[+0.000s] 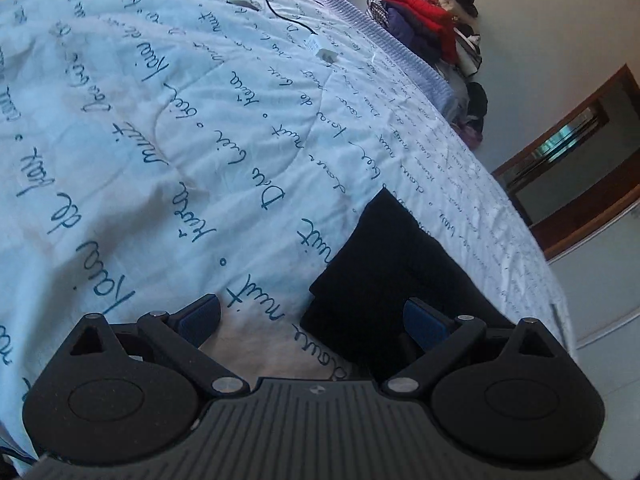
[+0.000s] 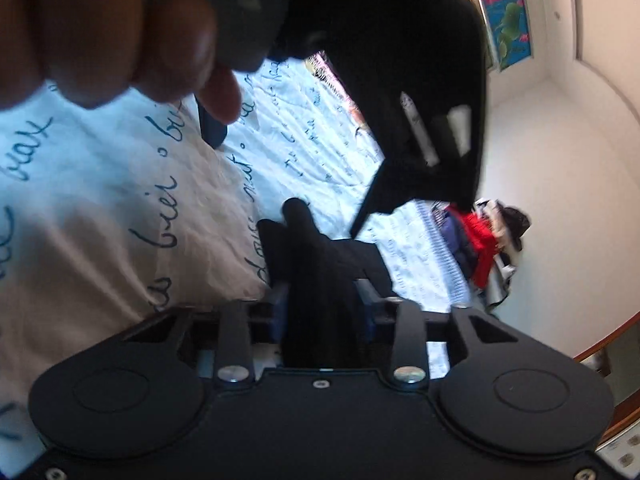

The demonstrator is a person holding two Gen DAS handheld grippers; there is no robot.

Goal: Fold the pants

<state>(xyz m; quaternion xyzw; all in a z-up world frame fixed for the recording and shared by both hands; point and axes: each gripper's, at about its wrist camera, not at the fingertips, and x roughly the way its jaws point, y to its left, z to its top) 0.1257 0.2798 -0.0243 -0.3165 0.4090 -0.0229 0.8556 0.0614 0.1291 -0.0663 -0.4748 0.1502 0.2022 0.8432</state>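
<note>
Black pants [image 1: 384, 264] lie bunched on a pale blue quilt [image 1: 160, 140] printed with script, near the bed's right edge. In the left wrist view my left gripper [image 1: 312, 318] stands open just above them. Its right blue pad [image 1: 424, 320] is over the dark cloth and its left pad [image 1: 200, 316] is over bare quilt. In the right wrist view my right gripper [image 2: 322, 306] is shut on a thick fold of the pants [image 2: 308, 248], which bulges up between the blue pads [image 2: 280, 312]. A person's hand [image 2: 120, 40] grips a black device body [image 2: 400, 80] across the top of that view.
A pile of clothes [image 1: 432, 28] with a red garment is stacked against the wall beyond the bed's right edge. A thin black cable [image 1: 288, 12] and a small white plug [image 1: 326, 56] lie on the far quilt. A wooden door frame [image 1: 580, 160] stands at the right.
</note>
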